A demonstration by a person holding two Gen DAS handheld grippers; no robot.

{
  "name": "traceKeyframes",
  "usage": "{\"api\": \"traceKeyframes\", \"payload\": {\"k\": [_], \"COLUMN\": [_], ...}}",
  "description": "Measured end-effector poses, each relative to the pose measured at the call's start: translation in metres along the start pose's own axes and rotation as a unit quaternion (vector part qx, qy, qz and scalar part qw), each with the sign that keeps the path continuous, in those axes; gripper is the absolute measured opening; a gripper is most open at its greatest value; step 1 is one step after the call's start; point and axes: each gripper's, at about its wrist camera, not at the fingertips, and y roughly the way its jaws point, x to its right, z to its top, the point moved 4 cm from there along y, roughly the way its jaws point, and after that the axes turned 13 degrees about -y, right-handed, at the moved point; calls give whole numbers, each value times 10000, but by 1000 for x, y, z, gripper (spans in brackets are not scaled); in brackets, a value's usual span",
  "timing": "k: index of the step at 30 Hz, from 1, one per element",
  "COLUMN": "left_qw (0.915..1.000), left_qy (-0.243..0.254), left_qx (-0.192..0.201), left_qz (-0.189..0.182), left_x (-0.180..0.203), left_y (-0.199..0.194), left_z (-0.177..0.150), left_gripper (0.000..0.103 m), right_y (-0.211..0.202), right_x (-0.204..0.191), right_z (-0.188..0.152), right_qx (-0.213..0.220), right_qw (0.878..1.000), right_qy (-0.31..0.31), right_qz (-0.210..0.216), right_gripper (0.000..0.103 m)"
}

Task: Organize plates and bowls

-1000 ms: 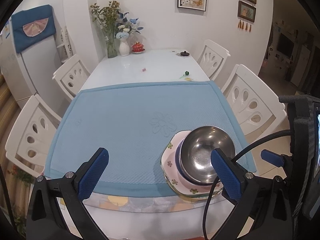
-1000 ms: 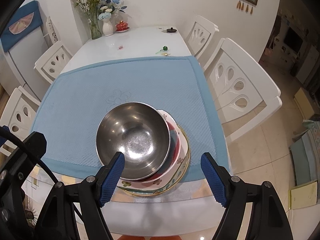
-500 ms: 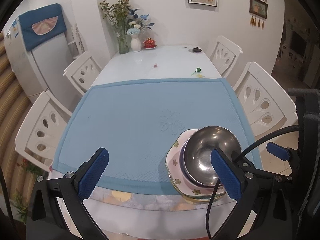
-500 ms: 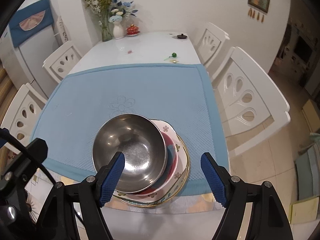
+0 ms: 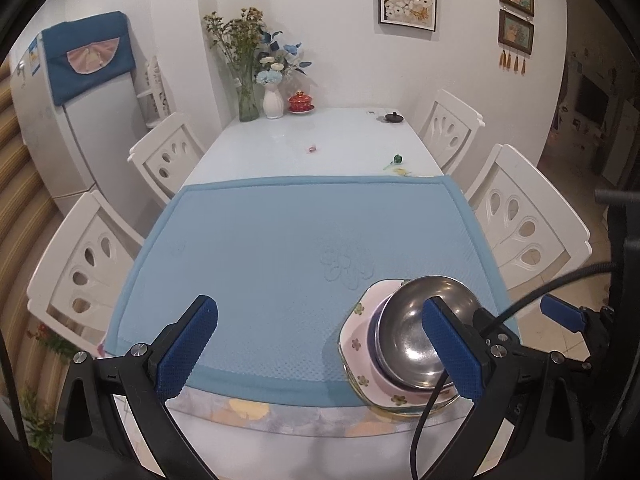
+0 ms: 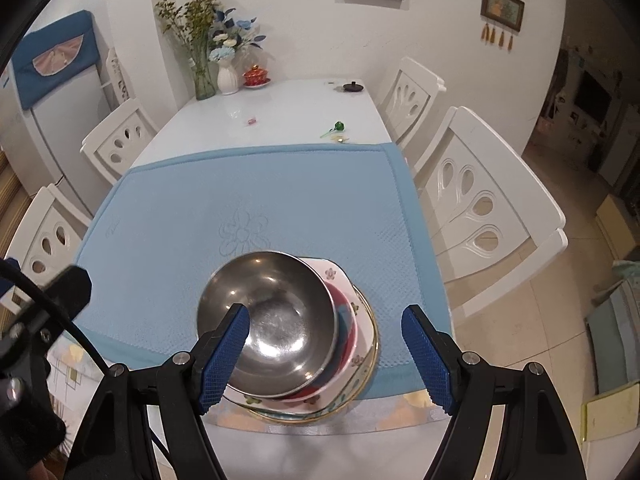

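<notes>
My right tongs (image 6: 326,354) are spread wide and pinch nothing; my left tongs (image 5: 320,354) are spread just as wide and also empty. Both hang above the near edge of the blue mat (image 6: 248,184). The steel bowl (image 6: 272,320) sits on top of a stack of plates (image 6: 362,334) at the mat's near right corner. From my right tongs it lies at about twelve o'clock, just ahead; from my left, about three o'clock. I judge the right hand nearer. The bowl is round, so no axis matters.

No text, label, brand or number can be read in either view; the wall pictures show only flowers.
</notes>
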Motion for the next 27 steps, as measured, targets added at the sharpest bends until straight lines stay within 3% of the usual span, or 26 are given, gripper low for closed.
{"api": "traceKeyframes", "payload": {"k": [20, 27], "left_qw": [9992, 9997], "left_qy": [88, 68], "left_qx": [-305, -195], "left_qz": [-247, -106], "left_x": [-72, -115], "left_y": [41, 53], "left_z": [41, 62], "left_gripper": [102, 102], "right_y": [20, 31], "right_x": [-71, -117], "right_z": [44, 77], "right_qx": [-278, -215], "right_qw": [9991, 9992], "right_qy": [128, -127], "right_qz": [-307, -307], "right_gripper": [77, 77]}}
